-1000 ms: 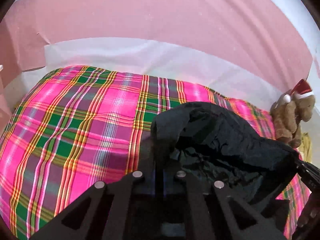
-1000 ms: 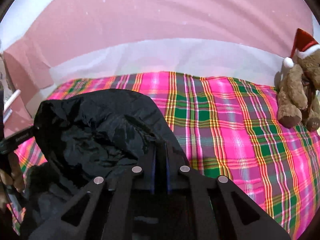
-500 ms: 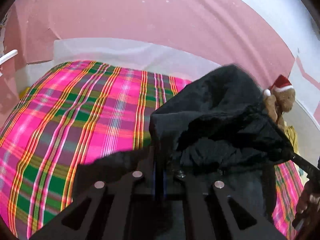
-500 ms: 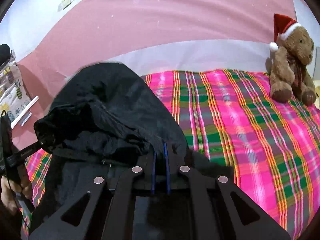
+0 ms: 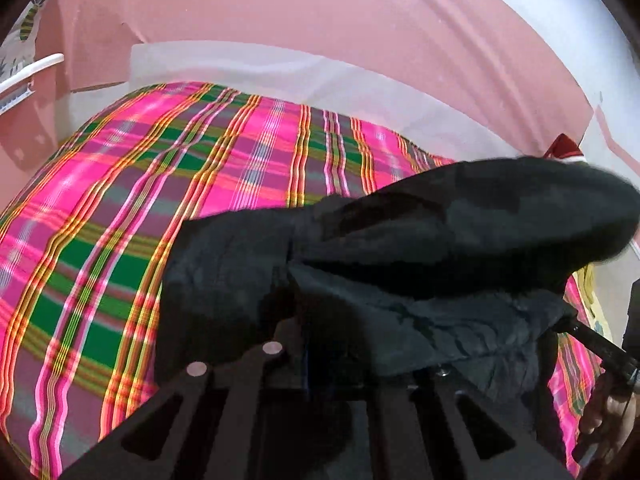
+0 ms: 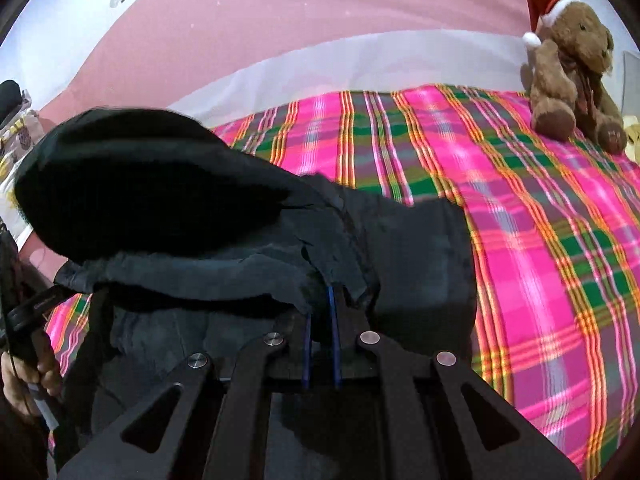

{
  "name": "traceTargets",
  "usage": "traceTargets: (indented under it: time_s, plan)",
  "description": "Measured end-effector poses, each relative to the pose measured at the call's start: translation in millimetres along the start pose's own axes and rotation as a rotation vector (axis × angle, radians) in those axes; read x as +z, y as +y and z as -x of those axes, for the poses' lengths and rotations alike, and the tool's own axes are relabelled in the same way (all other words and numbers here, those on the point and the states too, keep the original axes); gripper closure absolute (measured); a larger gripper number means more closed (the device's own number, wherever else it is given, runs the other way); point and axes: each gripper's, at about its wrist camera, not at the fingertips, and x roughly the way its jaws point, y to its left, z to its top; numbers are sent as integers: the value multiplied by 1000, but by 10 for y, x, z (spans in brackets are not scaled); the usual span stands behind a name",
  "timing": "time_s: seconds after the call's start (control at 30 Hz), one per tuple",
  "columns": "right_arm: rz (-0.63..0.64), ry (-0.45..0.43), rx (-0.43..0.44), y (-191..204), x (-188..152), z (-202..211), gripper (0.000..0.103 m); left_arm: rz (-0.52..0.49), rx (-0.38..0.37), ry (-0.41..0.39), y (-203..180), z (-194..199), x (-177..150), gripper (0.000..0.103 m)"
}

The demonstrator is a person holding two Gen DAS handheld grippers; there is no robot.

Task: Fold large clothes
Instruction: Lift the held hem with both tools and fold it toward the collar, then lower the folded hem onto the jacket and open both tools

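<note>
A black hooded garment (image 5: 440,240) hangs stretched between both grippers above the plaid bed cover (image 5: 120,220). Its hood bulges upward and its lower part spreads on the cover. My left gripper (image 5: 320,332) has its fingertips buried in the fabric; its jaws are opening slightly, with the cloth still pinched between them. In the right wrist view, my right gripper (image 6: 322,292) is shut on an edge of the black garment (image 6: 200,208), which is caught between the blue pads. Each view shows the other gripper with the hand that holds it, at its edge.
A brown teddy bear (image 6: 572,68) in a red Santa hat sits at the bed's far right corner. A white band and a pink wall (image 6: 280,20) run behind the plaid bed cover (image 6: 540,240). A white shelf edge (image 5: 28,72) shows at the left.
Both grippers have come forward and down with the garment. The hood rose and puffed up, then dropped. The garment's lower part now spreads on the cover.
</note>
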Motion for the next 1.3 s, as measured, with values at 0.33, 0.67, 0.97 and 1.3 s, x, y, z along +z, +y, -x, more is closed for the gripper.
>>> traceTargets:
  time_s: [0.33,0.67,0.97,1.3]
  plan:
    - [-1,72,7,5,-357,7,80,-54,14,60,-11,221,-315,73]
    - [-14,65,88,51,-540,345,60,-55,2,59,7,616,-546,67]
    - [-40,42,184,357,-262,72,60,-101,-132,19,-528,442,-273,66]
    - [-99,141,239,486,-625,-424,94,-55,-97,106,-366,-26,-609,66]
